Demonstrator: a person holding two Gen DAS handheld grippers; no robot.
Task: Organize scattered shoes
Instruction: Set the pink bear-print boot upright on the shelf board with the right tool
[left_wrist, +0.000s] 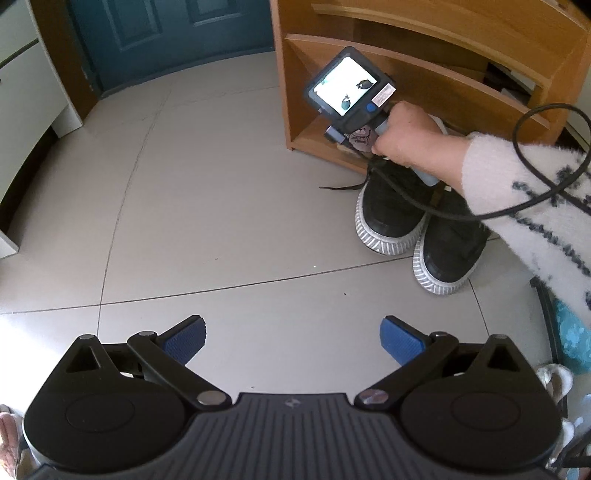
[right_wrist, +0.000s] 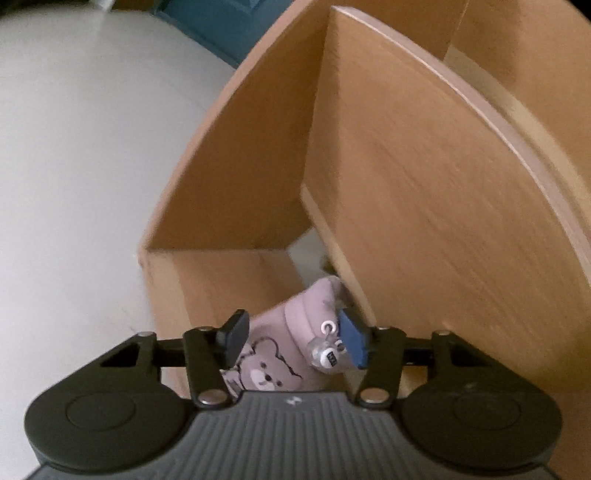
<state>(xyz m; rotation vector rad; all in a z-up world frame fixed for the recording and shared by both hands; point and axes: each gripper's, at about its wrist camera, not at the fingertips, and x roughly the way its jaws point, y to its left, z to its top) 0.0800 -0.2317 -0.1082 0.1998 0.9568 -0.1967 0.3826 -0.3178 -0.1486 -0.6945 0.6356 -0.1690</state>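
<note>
Shoes half sorted at best, as far as can be seen: the right tongs (right_wrist: 291, 345) are clenched on a small pink slipper (right_wrist: 273, 354) with a bear print, holding it at the mouth of the bottom compartment of the wooden shoe rack (right_wrist: 424, 184), near that compartment's left front corner, not yet set down by the look of it. Slipper sits between the two fingers, toe pointing into the rack, a charm on its strap pressed against the blue pad (right_wrist: 352, 341) on the right side. From the left wrist view the same tongs show from outside, gripped by the person's right hand (left_wrist: 410, 136), down low at the rack's front bottom edge. Pair of black sneakers (left_wrist: 417, 221) with white ribbed soles stands on the floor (left_wrist: 203, 184) just in front of the rack, side by side and touching, one lace trailing loose; my guess is they are next to be shelved. Left tongs (left_wrist: 291, 339) released, fingers wide apart, nothing between them, hanging over bare floor tiles well apart from the sneakers. Shelves above look mostly bare in the part visible; the far right end is too dark to tell.
</note>
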